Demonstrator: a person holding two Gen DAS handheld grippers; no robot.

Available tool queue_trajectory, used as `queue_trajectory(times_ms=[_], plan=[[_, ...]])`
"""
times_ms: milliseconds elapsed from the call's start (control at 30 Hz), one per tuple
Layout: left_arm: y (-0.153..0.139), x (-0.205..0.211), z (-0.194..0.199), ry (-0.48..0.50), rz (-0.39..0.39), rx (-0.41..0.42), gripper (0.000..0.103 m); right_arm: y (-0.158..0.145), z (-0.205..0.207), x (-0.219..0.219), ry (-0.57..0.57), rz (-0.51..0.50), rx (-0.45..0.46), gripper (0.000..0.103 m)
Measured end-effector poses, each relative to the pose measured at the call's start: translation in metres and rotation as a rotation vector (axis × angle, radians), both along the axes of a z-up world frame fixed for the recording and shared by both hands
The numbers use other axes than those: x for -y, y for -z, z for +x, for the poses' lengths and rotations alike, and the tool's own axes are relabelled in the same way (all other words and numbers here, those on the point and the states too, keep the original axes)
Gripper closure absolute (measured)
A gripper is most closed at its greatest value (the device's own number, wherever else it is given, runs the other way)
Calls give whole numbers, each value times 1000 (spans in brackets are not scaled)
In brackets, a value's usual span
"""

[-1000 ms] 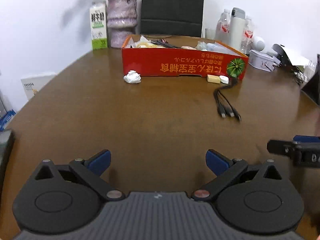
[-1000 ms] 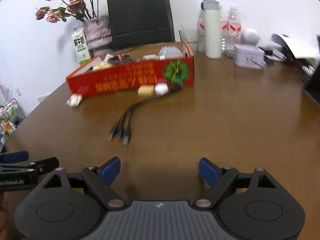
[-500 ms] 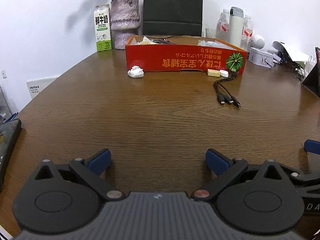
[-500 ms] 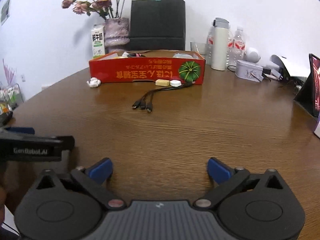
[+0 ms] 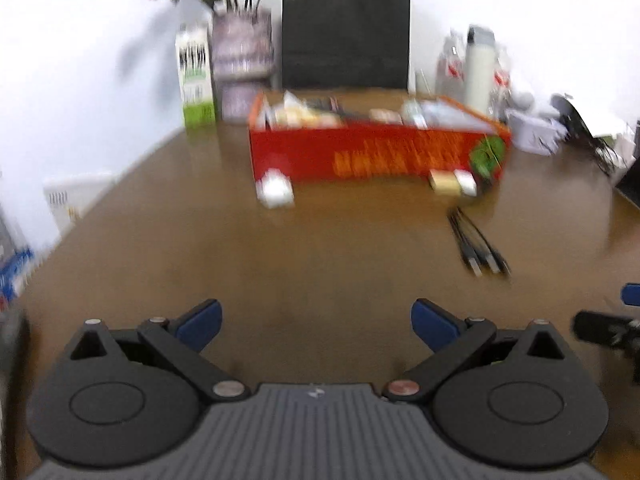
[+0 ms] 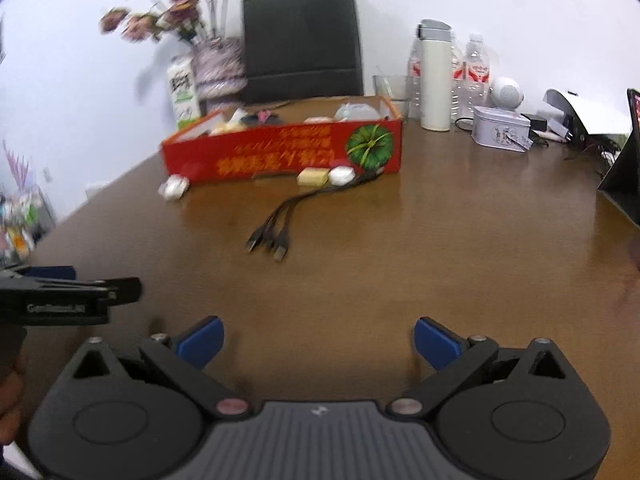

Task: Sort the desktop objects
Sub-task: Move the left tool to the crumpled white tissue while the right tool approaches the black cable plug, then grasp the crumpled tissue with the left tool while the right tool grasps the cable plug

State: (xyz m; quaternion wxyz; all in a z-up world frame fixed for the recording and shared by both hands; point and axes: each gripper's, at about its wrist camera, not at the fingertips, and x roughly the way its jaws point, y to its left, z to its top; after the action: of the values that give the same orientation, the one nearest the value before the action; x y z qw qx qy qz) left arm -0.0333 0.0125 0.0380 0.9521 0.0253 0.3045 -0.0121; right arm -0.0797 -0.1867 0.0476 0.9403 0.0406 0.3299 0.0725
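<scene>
A red cardboard box (image 5: pixel 376 152) (image 6: pixel 280 152) holding several small items stands far across the brown table (image 5: pixel 320 248). In front of it lie a crumpled white paper ball (image 5: pixel 275 190) (image 6: pixel 174 188), a yellow block (image 5: pixel 442 182) (image 6: pixel 312 177), a white round piece (image 6: pixel 341 175) and a black multi-plug cable (image 5: pixel 478 246) (image 6: pixel 276 232). My left gripper (image 5: pixel 316 322) is open and empty, low over the near table. My right gripper (image 6: pixel 318 340) is open and empty too. Each gripper shows at the edge of the other's view.
Behind the box stand a milk carton (image 5: pixel 194 80), a flower vase (image 5: pixel 242 68) and a black paper bag (image 6: pixel 300 60). At the right are a white flask (image 6: pixel 434 80), water bottles (image 6: pixel 476 68), a tin (image 6: pixel 500 130), cables and a tablet (image 6: pixel 624 172).
Both grippers have moved forward and a little up toward the box; the views are blurred by motion. Both stay open and empty.
</scene>
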Motion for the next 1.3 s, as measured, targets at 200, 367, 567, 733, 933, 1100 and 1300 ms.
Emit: queue_trajectory(times_ms=[200,367,567,733,933,1100,1300], plan=[[-5,-10,88,-30,30,18,11,-5,93,27,34,134,-39,23],[2,-18,138,-85,40,-5,14,4,176,38,104,176,-91,47],[15,-25,167,-111,19,-69,34,11,217,30,134,62,-86,71],[15,-28,165,-89,-16,-55,81,11,212,19,82,-22,-58,90],[12,-21,155,-60,-14,-52,82,4,195,6,13,-62,-39,103],[-3,-16,139,-56,2,16,83,-6,175,-4,-23,-83,7,103],[-31,-2,119,-10,19,112,83,-26,158,-4,-44,-53,57,103]])
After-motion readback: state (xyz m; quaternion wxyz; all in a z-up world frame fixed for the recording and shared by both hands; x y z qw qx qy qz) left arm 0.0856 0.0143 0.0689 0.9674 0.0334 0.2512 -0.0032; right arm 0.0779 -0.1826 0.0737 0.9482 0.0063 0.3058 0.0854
